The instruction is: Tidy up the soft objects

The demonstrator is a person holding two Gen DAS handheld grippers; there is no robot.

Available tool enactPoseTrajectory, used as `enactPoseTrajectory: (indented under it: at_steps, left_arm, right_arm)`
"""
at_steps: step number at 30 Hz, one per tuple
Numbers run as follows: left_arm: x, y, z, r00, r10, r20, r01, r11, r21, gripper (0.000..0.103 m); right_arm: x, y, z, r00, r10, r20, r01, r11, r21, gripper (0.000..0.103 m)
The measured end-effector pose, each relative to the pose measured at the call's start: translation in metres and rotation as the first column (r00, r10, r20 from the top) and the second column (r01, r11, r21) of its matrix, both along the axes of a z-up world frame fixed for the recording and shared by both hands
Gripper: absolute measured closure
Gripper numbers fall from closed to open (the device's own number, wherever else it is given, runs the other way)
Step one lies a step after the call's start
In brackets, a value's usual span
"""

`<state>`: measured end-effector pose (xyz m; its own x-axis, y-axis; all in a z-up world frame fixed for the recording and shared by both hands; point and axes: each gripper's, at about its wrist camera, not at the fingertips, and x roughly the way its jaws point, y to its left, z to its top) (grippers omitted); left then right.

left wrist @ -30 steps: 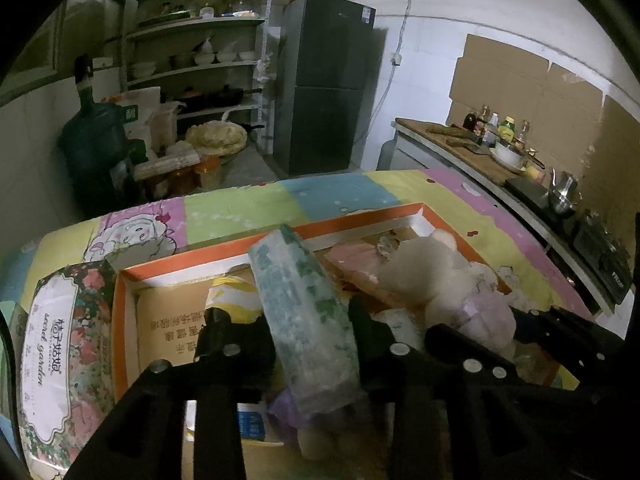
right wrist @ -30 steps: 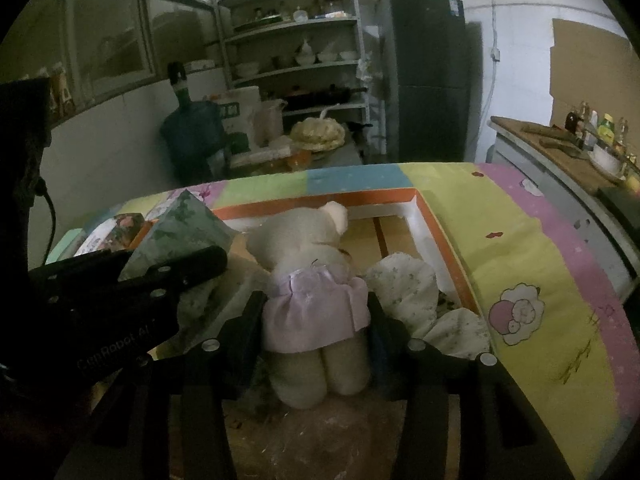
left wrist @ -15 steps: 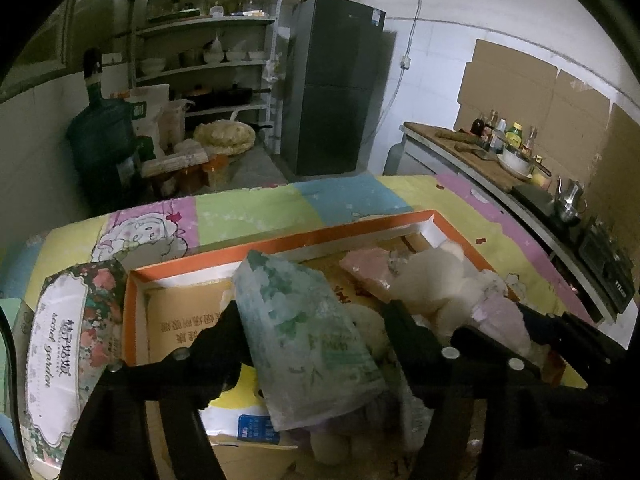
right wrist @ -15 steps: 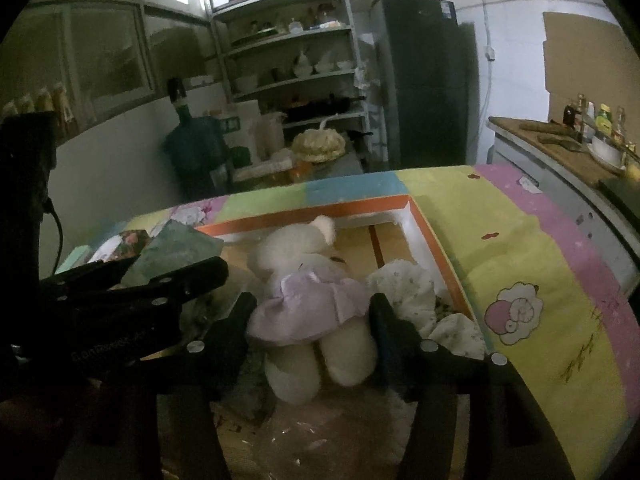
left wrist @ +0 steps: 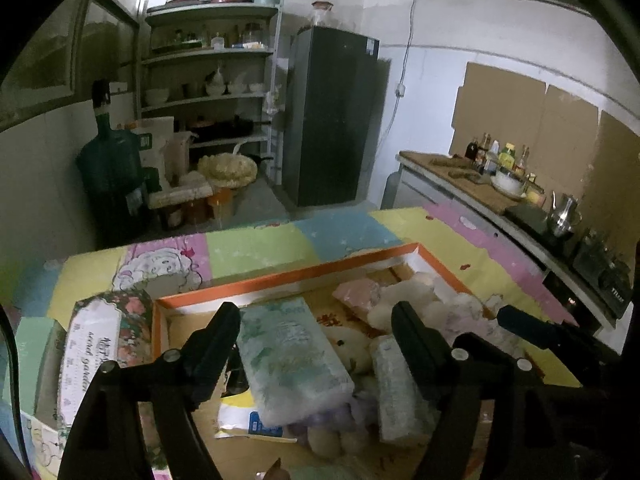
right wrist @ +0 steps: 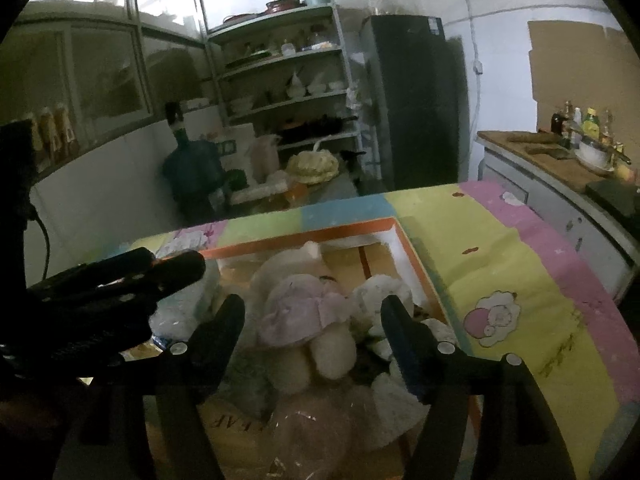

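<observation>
left gripper (left wrist: 316, 320): jaws spread apart, green tissue pack (left wrist: 290, 358) lying between them unclamped in orange-rimmed box (left wrist: 280, 278) | right gripper (right wrist: 312, 312): jaws spread apart astride plush bear in pink dress (right wrist: 308, 312), seen in same box

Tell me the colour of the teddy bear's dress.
Pale lilac-pink dress on the cream teddy bear; clearest in the right wrist view.

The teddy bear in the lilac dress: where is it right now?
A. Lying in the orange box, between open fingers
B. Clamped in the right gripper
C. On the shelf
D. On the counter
A: the teddy bear lies in the orange box; the right gripper is open around it, not touching.
</observation>
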<state>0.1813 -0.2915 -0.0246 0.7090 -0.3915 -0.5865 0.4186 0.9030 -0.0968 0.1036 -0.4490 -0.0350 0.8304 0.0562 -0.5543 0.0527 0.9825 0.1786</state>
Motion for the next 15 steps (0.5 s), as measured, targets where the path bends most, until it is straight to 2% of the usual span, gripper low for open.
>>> enactPoseTrajectory:
  at_steps: [7,15]
  left_arm:
    - [-0.016,0.012,0.017,0.999,0.018,0.050,-0.017,1.000,-0.020,0.025]
    - [-0.041,0.027,0.032,0.995,0.041,0.091,-0.040,0.999,-0.007,0.025]
  right_arm:
    - [-0.016,0.006,0.010,0.999,-0.022,0.032,0.022,1.000,0.002,0.030]
    - [-0.041,0.026,0.025,0.995,-0.054,0.089,0.054,0.999,-0.005,0.030]
